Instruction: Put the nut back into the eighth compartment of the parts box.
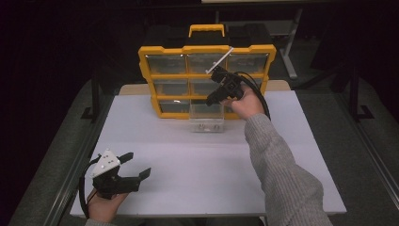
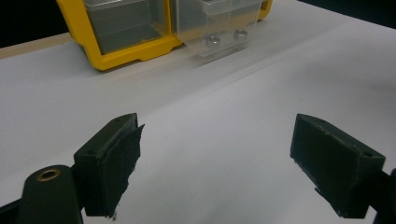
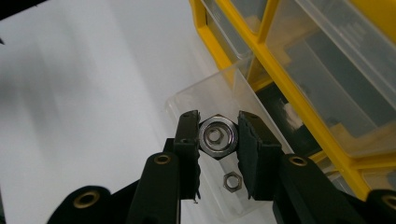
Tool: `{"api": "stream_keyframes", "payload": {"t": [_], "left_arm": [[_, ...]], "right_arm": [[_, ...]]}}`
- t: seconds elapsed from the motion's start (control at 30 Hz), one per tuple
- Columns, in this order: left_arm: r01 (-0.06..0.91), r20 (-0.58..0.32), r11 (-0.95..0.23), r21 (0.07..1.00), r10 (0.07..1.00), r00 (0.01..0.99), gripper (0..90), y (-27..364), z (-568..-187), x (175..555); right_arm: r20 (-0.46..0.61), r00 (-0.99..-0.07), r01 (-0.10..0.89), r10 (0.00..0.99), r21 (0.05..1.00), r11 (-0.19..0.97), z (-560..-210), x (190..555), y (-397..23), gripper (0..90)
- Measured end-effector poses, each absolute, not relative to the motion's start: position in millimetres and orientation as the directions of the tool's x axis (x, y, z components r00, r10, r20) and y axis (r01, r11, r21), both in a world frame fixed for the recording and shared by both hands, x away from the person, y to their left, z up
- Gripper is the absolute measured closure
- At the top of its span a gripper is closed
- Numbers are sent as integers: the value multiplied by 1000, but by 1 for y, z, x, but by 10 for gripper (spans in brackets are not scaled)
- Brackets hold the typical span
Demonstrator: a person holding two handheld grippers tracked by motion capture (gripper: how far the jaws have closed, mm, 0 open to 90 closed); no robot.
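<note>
A large steel hex nut (image 3: 218,135) is pinched between the pads of my right gripper (image 3: 218,136), which is shut on it. It hangs above a clear plastic drawer (image 3: 196,93) pulled out from the bottom row of a yellow organizer (image 1: 207,49). A small nut (image 3: 231,181) lies on the drawer floor below, and another shows through the big nut's hole. In the high view my right gripper (image 1: 210,100) is over that drawer (image 1: 206,123). My left gripper (image 1: 136,164) rests low at the table's near left, open, with nothing between its pads (image 2: 119,158).
The organizer (image 2: 135,53) stands upright at the back of the white table (image 1: 188,160), with several closed clear drawers and a yellow handle (image 1: 206,29) on top. The pulled drawer (image 2: 224,23) juts toward me with two nuts in it.
</note>
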State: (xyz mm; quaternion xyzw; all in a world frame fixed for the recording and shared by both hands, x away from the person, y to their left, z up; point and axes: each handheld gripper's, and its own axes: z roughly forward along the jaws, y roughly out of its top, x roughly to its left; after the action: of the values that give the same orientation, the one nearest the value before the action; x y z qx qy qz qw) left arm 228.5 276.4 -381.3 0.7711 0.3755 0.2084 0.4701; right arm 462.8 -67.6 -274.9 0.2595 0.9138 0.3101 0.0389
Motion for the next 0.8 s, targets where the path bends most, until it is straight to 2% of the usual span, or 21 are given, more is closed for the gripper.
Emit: {"api": "stream_keyframes", "payload": {"t": [0.8], "left_arm": [[385, -34, -270, 883, 781, 624, 158, 280, -381, 228]], "right_arm": [[114, -827, 512, 550, 554, 657, -314, 482, -64, 690]]}}
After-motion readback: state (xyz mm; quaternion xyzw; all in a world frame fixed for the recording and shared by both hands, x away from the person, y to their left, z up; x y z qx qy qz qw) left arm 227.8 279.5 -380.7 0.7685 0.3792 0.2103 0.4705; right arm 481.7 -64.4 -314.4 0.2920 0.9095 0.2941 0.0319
